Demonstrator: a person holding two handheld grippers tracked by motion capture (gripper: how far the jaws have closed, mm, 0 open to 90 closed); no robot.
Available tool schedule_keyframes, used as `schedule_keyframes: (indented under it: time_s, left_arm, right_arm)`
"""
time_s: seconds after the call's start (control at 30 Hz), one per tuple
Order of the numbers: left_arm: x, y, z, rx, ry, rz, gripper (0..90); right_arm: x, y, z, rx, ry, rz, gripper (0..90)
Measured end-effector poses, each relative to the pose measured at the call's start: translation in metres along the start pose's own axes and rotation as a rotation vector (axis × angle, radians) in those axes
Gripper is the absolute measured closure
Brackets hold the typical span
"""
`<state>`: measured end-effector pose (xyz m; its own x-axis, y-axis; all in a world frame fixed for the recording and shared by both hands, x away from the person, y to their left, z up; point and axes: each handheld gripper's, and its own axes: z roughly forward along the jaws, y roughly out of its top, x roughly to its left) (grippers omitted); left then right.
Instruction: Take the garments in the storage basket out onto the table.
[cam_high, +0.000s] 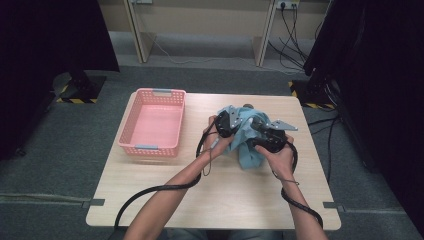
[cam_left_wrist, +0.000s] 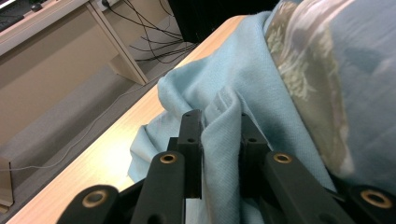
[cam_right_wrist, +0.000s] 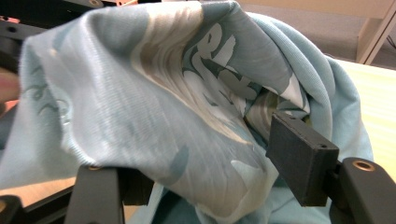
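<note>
A light blue garment (cam_high: 246, 147) with a pale grey print lies bunched on the wooden table (cam_high: 210, 200), right of centre, lifted between both hands. My left gripper (cam_high: 226, 122) is at its left side. In the left gripper view the jaws of this gripper (cam_left_wrist: 219, 126) are shut on a raised fold of the blue fabric (cam_left_wrist: 224, 79). My right gripper (cam_high: 261, 129) is at the garment's right side. In the right gripper view its jaws (cam_right_wrist: 196, 154) stand apart, with the printed cloth (cam_right_wrist: 140, 93) draped over the left jaw and hanging loose beside the right pad (cam_right_wrist: 301, 158).
An empty pink plastic basket (cam_high: 161, 92) sits on the table's left part. Bare wood runs along the near edge and the right side. Desk legs and cables (cam_high: 292, 35) stand on the floor beyond the table.
</note>
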<state>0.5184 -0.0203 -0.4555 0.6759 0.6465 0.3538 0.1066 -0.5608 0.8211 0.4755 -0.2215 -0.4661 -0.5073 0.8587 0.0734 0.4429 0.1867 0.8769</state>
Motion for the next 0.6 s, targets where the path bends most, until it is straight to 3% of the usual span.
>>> schedule_keyframes:
  time_s: [0.6]
  left_arm:
    - [-0.004,-0.007,0.01,0.021,-0.002,-0.009,76.1]
  right_arm:
    - [-0.006,-0.014,-0.028,-0.018,0.019,-0.013,30.8]
